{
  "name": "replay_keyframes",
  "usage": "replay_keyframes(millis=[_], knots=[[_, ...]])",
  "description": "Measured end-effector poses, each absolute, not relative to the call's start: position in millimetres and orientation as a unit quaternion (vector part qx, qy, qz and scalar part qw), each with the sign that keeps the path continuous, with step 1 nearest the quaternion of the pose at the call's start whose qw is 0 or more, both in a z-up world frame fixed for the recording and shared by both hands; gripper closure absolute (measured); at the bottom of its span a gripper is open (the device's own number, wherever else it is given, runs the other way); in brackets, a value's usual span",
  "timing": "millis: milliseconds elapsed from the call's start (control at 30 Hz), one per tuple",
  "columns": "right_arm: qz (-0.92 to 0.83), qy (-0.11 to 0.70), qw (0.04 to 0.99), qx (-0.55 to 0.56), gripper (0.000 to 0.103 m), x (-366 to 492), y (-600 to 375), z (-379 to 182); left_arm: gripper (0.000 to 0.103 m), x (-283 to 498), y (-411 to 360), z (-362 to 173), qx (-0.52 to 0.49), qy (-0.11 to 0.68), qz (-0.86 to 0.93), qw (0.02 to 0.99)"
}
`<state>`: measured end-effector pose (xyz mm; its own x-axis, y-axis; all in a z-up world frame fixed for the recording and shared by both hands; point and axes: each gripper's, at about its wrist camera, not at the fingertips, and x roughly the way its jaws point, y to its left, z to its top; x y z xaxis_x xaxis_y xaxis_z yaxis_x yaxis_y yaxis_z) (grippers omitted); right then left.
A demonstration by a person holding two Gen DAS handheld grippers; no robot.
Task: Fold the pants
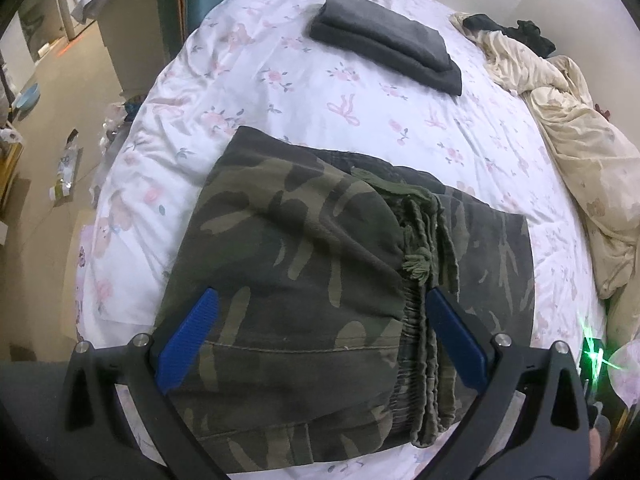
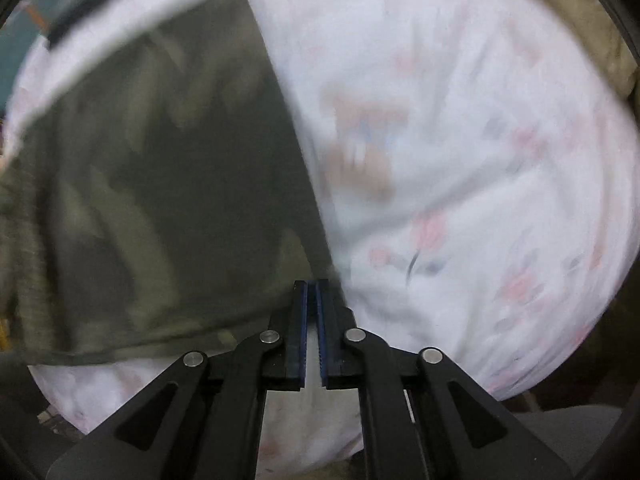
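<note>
Camouflage cotton, thick at the gathered waistband, makes up the pants (image 1: 296, 264), which lie part-folded on the floral bedsheet (image 1: 248, 80) with 1 layer turned over toward the elastic band. The left gripper (image 1: 320, 332) hangs above that folded half with its blue fingers (image 1: 188, 340) spread wide, touching nothing. The right gripper (image 2: 313, 320) points straight down at the pants' edge with its pads pressed together; the blurred view suggests they pinch no cloth, though I cannot be sure. To finish well, I judge the left should pin the waistband while the right takes the free edge at a corner, lifts low, and lays it flush so the bulky elastic does not skew the stack. A folded grey garment (image 1: 384, 44) lies well apart.
</note>
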<state>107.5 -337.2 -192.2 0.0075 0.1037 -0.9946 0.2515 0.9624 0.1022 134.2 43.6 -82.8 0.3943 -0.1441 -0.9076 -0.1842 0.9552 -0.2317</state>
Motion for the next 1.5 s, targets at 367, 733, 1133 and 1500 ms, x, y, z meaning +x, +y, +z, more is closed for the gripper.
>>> replay_keyframes(millis=[367, 733, 1133, 1500], knots=[[-0.070, 0.615, 0.722, 0.311, 0.048, 81, -392, -174, 0.001, 137, 45, -79, -0.159, 0.543, 0.010, 0.824], [-0.033, 0.632, 0.742, 0.220, 0.091, 93, -355, -182, 0.001, 139, 45, -80, -0.163, 0.544, 0.008, 0.823], [0.154, 0.456, 0.857, 0.185, 0.096, 60, -300, -57, 0.001, 152, 8, -54, -0.142, 0.563, -0.066, 0.812], [0.249, 0.437, 0.846, 0.175, 0.096, 62, -261, -56, 0.004, 176, -158, -40, -0.044, 0.620, -0.181, 0.762]])
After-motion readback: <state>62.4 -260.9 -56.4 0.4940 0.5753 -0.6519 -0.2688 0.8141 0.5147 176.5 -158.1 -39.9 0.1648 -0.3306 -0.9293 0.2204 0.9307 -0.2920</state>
